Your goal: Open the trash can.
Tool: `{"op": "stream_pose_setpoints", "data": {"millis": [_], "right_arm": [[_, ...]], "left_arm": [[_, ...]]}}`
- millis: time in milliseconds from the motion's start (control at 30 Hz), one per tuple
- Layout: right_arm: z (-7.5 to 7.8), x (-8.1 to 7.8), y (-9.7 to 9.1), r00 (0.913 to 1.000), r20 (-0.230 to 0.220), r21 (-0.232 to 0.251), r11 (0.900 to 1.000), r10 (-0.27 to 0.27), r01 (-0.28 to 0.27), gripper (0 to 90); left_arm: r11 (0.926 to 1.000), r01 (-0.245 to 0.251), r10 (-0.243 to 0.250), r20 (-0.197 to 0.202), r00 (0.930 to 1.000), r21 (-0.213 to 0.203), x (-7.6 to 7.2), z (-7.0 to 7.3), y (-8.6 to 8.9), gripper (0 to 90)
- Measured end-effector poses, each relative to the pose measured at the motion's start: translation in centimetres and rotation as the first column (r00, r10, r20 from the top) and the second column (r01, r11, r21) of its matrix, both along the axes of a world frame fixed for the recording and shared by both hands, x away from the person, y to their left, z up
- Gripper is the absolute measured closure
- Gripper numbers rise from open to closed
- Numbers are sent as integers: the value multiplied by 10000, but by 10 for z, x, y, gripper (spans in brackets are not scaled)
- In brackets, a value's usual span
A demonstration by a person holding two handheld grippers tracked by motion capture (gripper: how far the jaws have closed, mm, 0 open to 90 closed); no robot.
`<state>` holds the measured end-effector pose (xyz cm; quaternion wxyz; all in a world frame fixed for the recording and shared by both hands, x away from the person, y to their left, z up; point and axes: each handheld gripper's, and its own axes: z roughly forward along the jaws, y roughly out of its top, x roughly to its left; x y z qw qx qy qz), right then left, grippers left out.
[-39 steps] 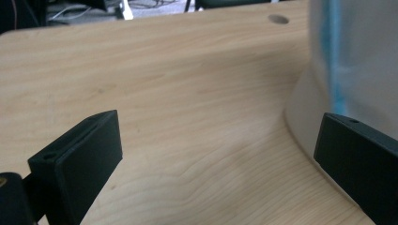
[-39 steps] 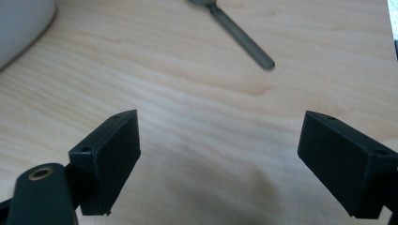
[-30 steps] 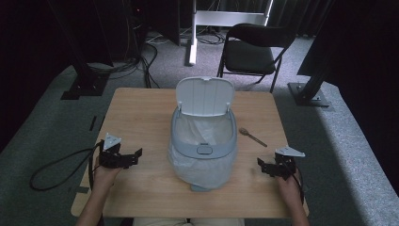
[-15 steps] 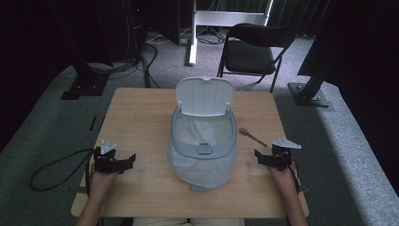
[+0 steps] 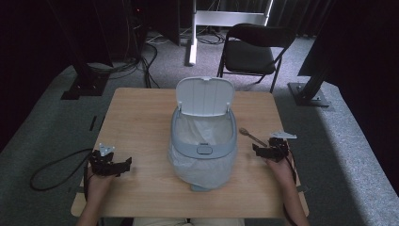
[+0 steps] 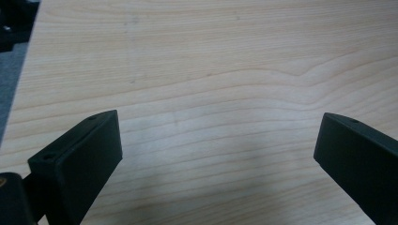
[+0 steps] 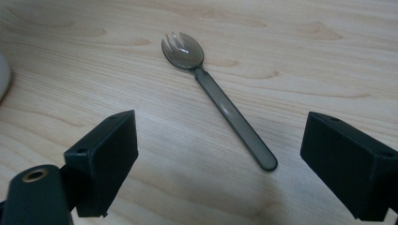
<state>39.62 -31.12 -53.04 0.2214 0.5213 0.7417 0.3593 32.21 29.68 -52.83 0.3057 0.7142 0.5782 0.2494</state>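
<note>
1. One lidded bin (image 5: 203,141) stands mid-table (image 5: 141,117), seen from above;
2. right hand-held gripper (image 7: 220,154) gapes wide, empty, over the spork (image 7: 218,101); tines visible close up;
3. left hand-held gripper (image 6: 218,150) wide, empty, above bare wood.

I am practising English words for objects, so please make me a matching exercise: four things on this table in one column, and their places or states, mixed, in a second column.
Things:
1. spork
2. bin lid
3. left gripper
4. bin liner

States:
a. standing open
b. lying flat before the right gripper
c. open over bare wood
d. lining the bin

Pairs: 1-b, 2-a, 3-c, 4-d
</note>
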Motion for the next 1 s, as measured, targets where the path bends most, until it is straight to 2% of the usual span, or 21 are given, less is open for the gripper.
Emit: {"op": "stream_pose_setpoints", "data": {"millis": [233,367,500,733,833,1000], "right_arm": [[0,16,4,9996,-211,-123,9997,195,-197,110],[1,23,6,9988,-372,-427,9985,329,-345,114],[3,29,6,9985,-409,-361,9987,350,-365,125],[2,36,6,9976,-573,-273,9988,383,-400,140],[2,40,9,9956,-670,-319,9972,649,-671,171],[-2,46,14,9934,-837,-503,9953,783,-827,213]], "left_arm": [[9995,-131,138,-209,9997,294,3,-6,1,14],[9987,-151,172,-439,9989,487,5,-11,1,14],[9974,-247,283,-527,9982,673,7,-15,1,14],[9987,-465,476,-532,9975,202,9,-18,5,14],[9987,-470,481,-520,9975,213,10,-18,5,14],[9987,-469,479,-528,9975,216,10,-18,5,14]]}}
